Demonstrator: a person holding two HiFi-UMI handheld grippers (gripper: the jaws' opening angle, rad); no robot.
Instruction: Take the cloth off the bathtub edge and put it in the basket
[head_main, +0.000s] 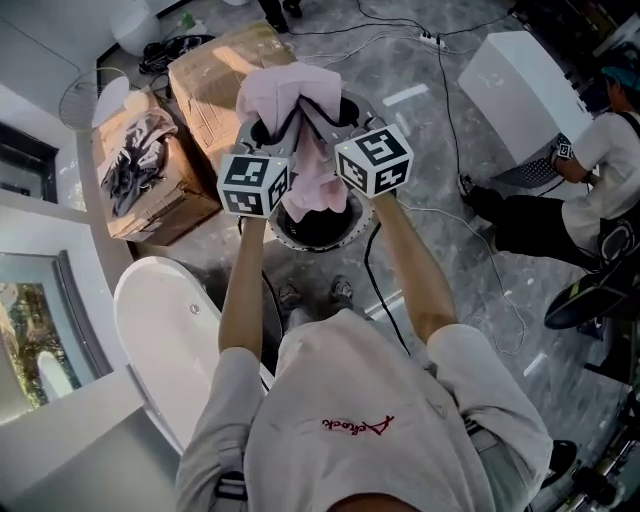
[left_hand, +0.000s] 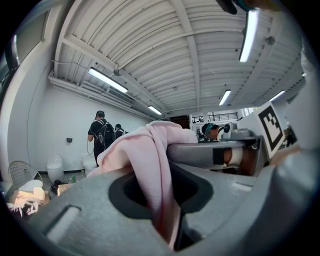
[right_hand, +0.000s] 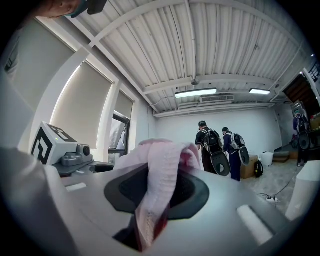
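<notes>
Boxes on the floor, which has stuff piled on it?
The left box, nearer the tub: a dark tangle lies on it. The other box looks bare.

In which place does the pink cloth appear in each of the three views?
Head view: top centre; the cloth hangs beyond the left cube and right cube.
Left gripper view: centre, pinched in the jaws.
Right gripper view: centre, pinched in the jaws.
Shared landmark: the cubes. The right cube sits at the right of the left gripper view, the left cube at the left of the right gripper view.
</notes>
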